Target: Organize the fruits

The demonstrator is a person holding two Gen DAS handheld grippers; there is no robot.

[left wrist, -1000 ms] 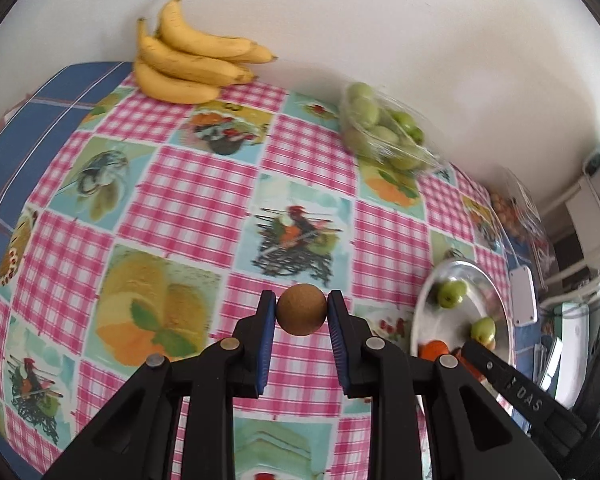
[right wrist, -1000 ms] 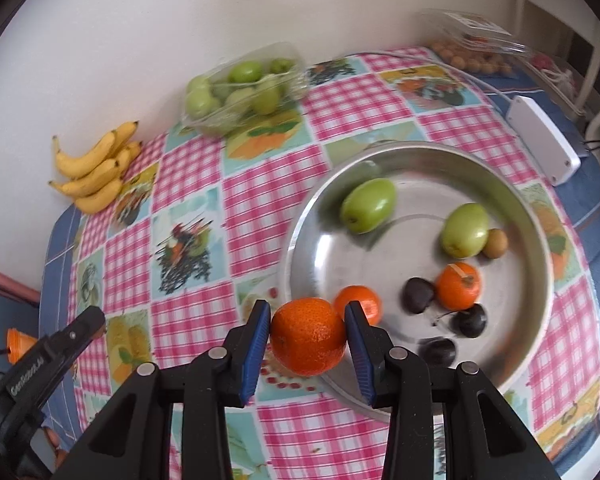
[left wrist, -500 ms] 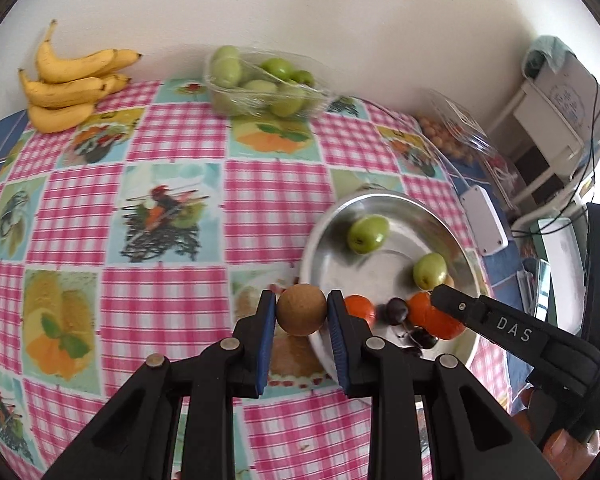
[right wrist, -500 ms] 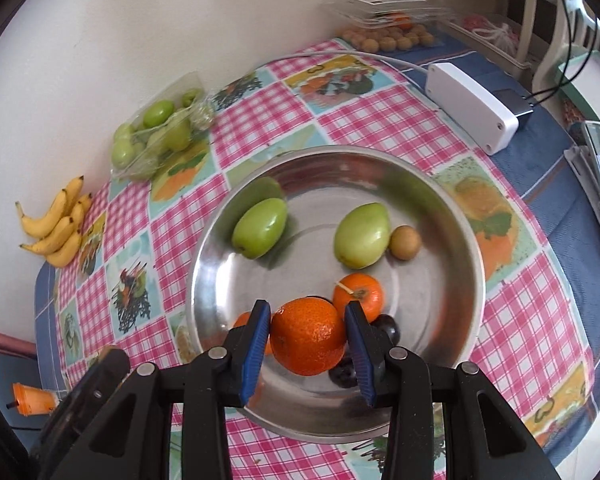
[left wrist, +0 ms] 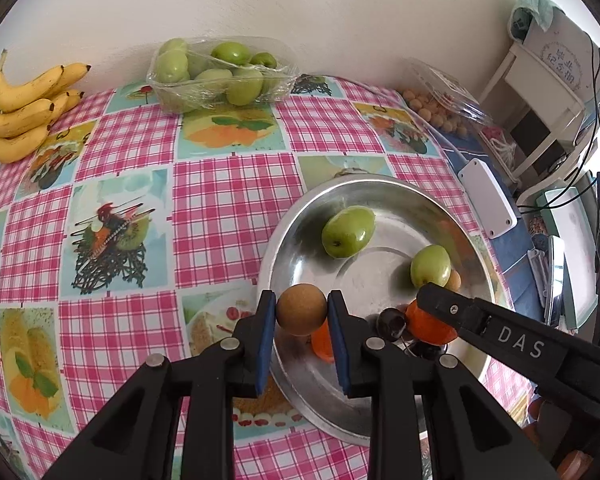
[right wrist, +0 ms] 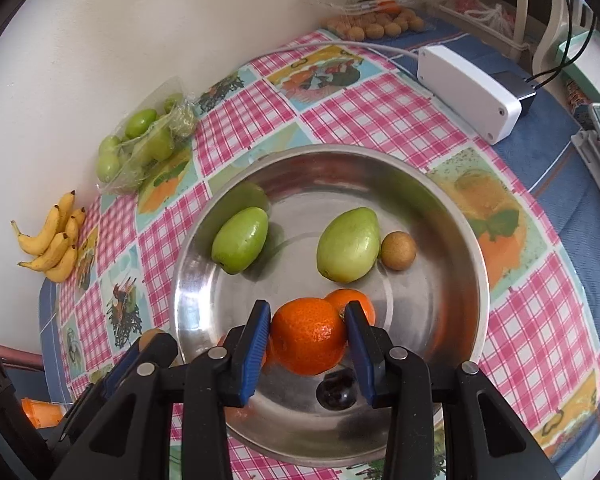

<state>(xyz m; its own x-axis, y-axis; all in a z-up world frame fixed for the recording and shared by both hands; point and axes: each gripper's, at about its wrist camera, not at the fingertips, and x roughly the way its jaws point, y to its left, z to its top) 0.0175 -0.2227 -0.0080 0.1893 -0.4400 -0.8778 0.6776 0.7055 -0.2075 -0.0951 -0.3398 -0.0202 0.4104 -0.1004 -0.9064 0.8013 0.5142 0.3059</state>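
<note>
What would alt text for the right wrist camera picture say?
Black jaws with blue pads grip an orange mandarin above a steel bowl holding two green fruits, a small brown fruit and another mandarin; bananas lie on the checked tablecloth.

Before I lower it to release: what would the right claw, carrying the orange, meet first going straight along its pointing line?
Probably the dark cherry lying in the steel bowl, though depth is unclear.
</note>
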